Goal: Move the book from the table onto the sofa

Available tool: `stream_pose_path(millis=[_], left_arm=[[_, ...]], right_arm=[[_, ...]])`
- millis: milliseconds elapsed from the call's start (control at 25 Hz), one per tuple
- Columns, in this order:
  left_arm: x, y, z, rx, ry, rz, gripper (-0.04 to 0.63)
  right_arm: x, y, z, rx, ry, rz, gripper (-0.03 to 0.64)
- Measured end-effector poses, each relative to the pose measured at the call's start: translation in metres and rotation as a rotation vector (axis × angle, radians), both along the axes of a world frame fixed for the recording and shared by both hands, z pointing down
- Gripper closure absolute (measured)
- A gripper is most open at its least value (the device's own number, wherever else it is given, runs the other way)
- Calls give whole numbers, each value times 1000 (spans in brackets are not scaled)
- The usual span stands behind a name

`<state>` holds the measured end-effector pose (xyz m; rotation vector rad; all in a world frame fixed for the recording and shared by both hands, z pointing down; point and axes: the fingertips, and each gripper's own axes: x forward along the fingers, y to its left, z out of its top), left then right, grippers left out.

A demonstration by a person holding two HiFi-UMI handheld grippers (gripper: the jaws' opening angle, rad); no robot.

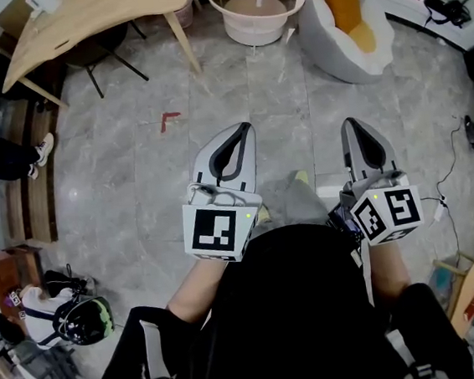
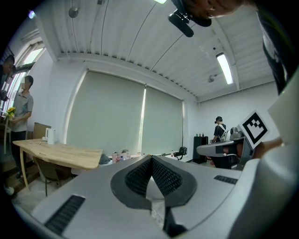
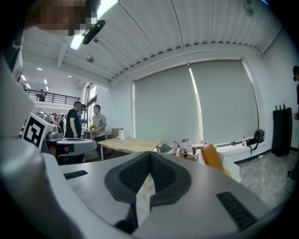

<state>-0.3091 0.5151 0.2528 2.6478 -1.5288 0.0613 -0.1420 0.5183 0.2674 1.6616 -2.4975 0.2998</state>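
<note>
The left gripper [image 1: 244, 130] and the right gripper [image 1: 350, 124] are hovering side by side close to the person's body, over grey floor [image 1: 135, 178], both pointing ahead. In the left gripper view the fingers [image 2: 138, 175] are pressing together at their tips, gripping nothing. In the right gripper view the fingers [image 3: 163, 173] are meeting tip to tip in the same way, also gripping nothing. The wooden bench [image 1: 93, 19] is standing well apart from both grippers, ahead and to the left, its near right corner lying nearest the left gripper. The book cannot be made out in any view, so its place relative to the fingers cannot be told. The white sofa [image 1: 336, 52] with its orange cushion [image 1: 342, 1] is sitting ahead of the right gripper, beyond the bench's right edge, with a round white tub [image 1: 258, 29] standing between bench and sofa.
</note>
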Motion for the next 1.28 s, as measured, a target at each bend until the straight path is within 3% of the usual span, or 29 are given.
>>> stream_pose_path(millis=[640, 1080, 1280], left_arm=[[-7, -6, -13, 57, 23, -52, 588], [21, -47, -9, 81, -50, -53, 588], [36, -87, 0, 32, -74, -43, 588]], right_arm=[[-7, -17, -1, 70, -5, -67, 604], [7, -64, 10, 80, -19, -107, 604], [14, -102, 16, 59, -24, -126, 604]])
